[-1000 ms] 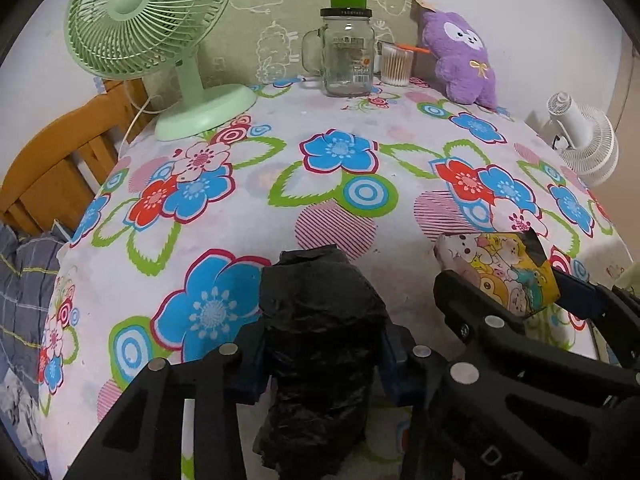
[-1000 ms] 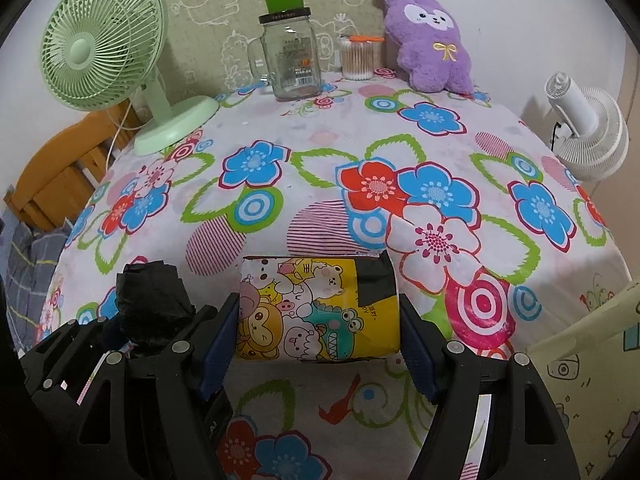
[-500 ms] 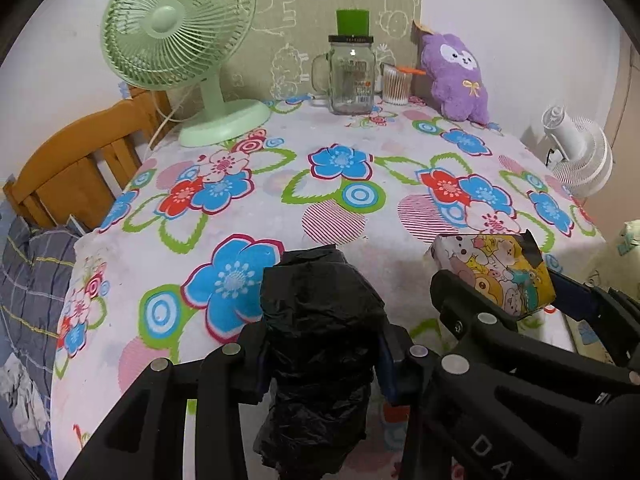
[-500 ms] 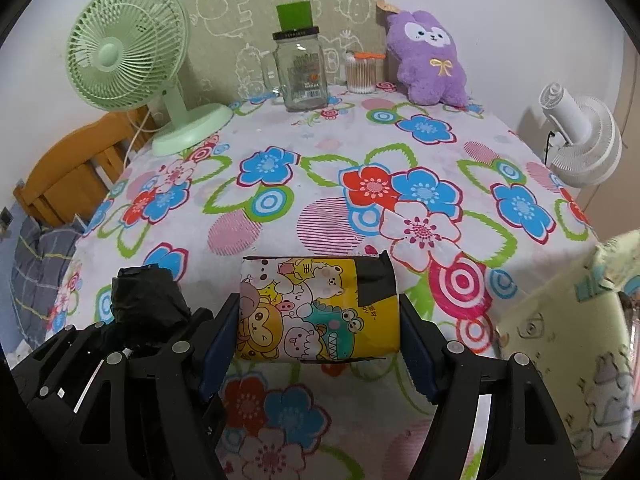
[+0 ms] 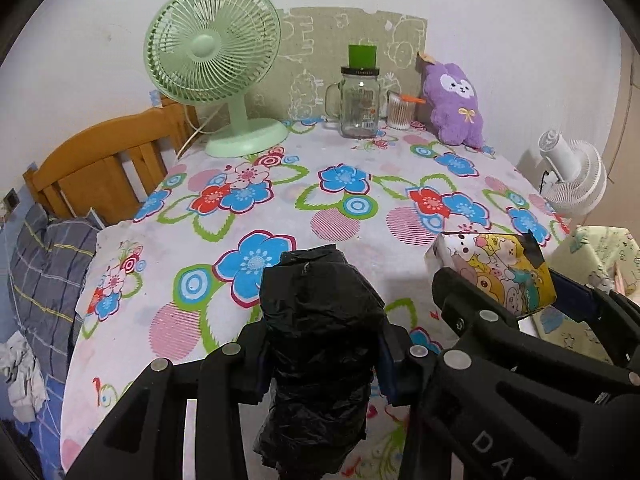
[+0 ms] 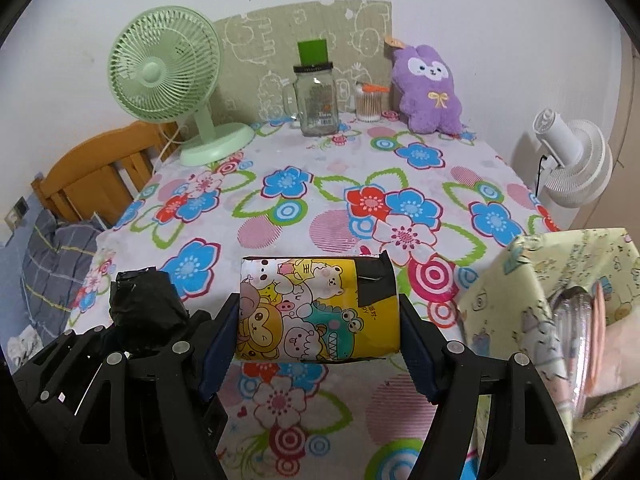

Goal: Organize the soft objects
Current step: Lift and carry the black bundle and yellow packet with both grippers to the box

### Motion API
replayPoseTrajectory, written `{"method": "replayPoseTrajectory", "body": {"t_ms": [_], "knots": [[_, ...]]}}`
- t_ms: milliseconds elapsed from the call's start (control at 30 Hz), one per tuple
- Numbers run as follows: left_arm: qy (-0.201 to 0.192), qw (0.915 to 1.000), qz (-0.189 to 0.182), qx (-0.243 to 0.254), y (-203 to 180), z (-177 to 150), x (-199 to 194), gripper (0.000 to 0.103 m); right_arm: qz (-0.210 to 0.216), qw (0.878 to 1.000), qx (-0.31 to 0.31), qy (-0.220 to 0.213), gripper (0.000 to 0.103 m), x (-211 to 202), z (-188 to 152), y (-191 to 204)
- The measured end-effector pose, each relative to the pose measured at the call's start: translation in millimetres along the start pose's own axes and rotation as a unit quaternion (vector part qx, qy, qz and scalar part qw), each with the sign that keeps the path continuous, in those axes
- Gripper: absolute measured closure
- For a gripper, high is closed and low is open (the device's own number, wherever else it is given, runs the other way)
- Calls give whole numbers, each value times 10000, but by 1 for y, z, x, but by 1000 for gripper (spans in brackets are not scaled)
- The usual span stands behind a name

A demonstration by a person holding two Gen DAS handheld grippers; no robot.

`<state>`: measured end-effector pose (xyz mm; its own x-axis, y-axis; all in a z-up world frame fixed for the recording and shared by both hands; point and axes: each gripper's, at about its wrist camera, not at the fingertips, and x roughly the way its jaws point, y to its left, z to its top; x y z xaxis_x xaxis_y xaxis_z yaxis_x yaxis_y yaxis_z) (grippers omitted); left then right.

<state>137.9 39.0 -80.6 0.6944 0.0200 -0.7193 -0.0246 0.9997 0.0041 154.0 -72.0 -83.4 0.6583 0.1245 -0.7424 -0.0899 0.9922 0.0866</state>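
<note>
My left gripper [image 5: 322,354] is shut on a black plastic bag bundle [image 5: 320,328], which stands upright between the pads above the table's near edge. My right gripper [image 6: 316,340] is shut on a yellow cartoon-print soft pack [image 6: 318,312], held sideways across the jaws. Each gripper shows in the other's view: the cartoon pack [image 5: 494,270] at the right of the left wrist view, the black bundle [image 6: 146,306] at the left of the right wrist view. A purple plush toy [image 6: 430,90] sits at the table's far right.
The table wears a flowered cloth [image 6: 328,184]. A green fan [image 6: 166,80], a glass jar mug [image 6: 314,100] and a cotton swab cup [image 6: 368,104] stand along the back. A pale yellow fabric box [image 6: 556,320] is at my right, a white fan [image 6: 576,164] behind it, bedding [image 5: 44,276] left.
Both grippers have pulled back from the table and risen, each keeping its hold. More of the table, the bed and the yellow fabric box has come into view.
</note>
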Motion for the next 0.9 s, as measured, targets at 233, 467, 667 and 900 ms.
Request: {"method": "replayPoseTrajectory", "body": {"t_ms": [233,467,667,900], "knots": [[-187,9998,2,-54,-4,-6,-28,61,48,9997,-107,-201,27,-29,-5,-1],[-377,9992,-33,-103,-10,-7,-53,61,90,9990,-184,-395,27,-56,-8,-5],[-558,9984,4,-93,-16,-7,-73,61,115,9979,-246,-586,28,-80,-7,-8],[-706,9975,37,-42,-24,-3,-92,61,136,9968,-280,-742,28,-102,-5,-13]]}}
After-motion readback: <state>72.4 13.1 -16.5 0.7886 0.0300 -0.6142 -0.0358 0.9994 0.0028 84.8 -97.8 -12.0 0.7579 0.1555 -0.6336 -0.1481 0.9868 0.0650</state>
